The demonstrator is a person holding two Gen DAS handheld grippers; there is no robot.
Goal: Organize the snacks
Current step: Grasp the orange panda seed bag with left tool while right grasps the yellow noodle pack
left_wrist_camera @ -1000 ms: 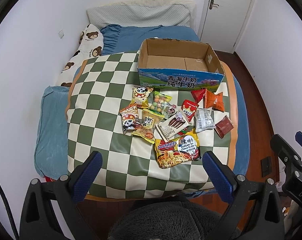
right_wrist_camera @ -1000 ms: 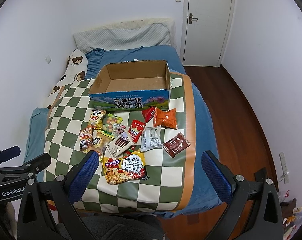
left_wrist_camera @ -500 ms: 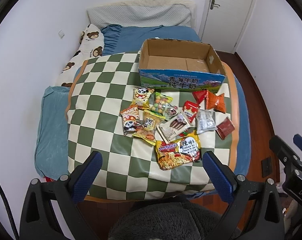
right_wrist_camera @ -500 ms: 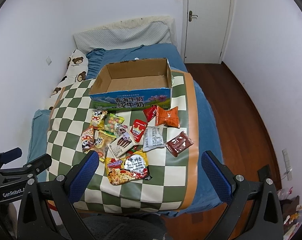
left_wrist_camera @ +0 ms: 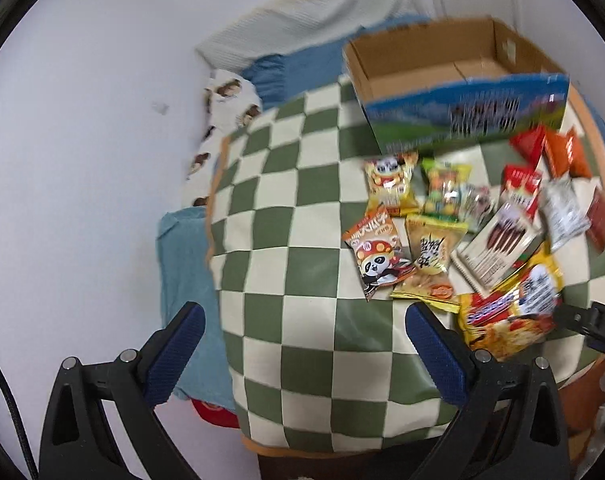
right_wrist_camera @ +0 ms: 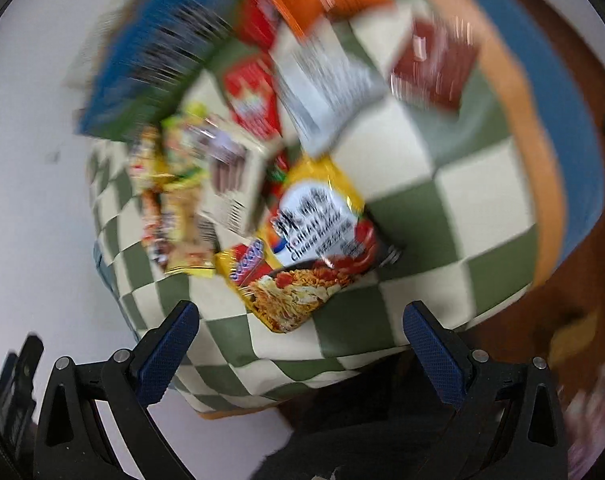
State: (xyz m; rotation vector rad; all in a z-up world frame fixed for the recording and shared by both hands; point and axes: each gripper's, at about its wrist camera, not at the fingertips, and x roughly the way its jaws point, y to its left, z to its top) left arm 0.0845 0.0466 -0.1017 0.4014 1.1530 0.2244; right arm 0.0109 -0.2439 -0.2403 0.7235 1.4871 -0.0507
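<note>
The left gripper (left_wrist_camera: 302, 344) is held low over the near edge of the checkered green-and-cream mat (left_wrist_camera: 294, 216) on the bed, angled toward the mat's left half, its jaws released wide with nothing between the blue pads (left_wrist_camera: 174, 354). The right gripper (right_wrist_camera: 300, 346) is tipped steeply down and rolled to one side above the mat's (right_wrist_camera: 418, 216) near right part, its view heavily blurred; its jaws are also spread wide and empty, with the yellow instant noodle packet (right_wrist_camera: 306, 248) lying just beyond them, untouched. On that packet "Cheese" and large Chinese characters can be made out; the rest is too smeared to read. In the left view the noodle packet (left_wrist_camera: 510, 312) sits at the near end of the snack pile, beside a white box (left_wrist_camera: 498, 246) of chocolate-coated sticks and two panda-print snack bags (left_wrist_camera: 376, 254) whose lettering is too blurred to read. Behind the pile stands an open cardboard box (left_wrist_camera: 458, 80) with a blue-and-green printed front whose dark characters are blurred; red and orange packets (left_wrist_camera: 562, 152) lie just to its right
</note>
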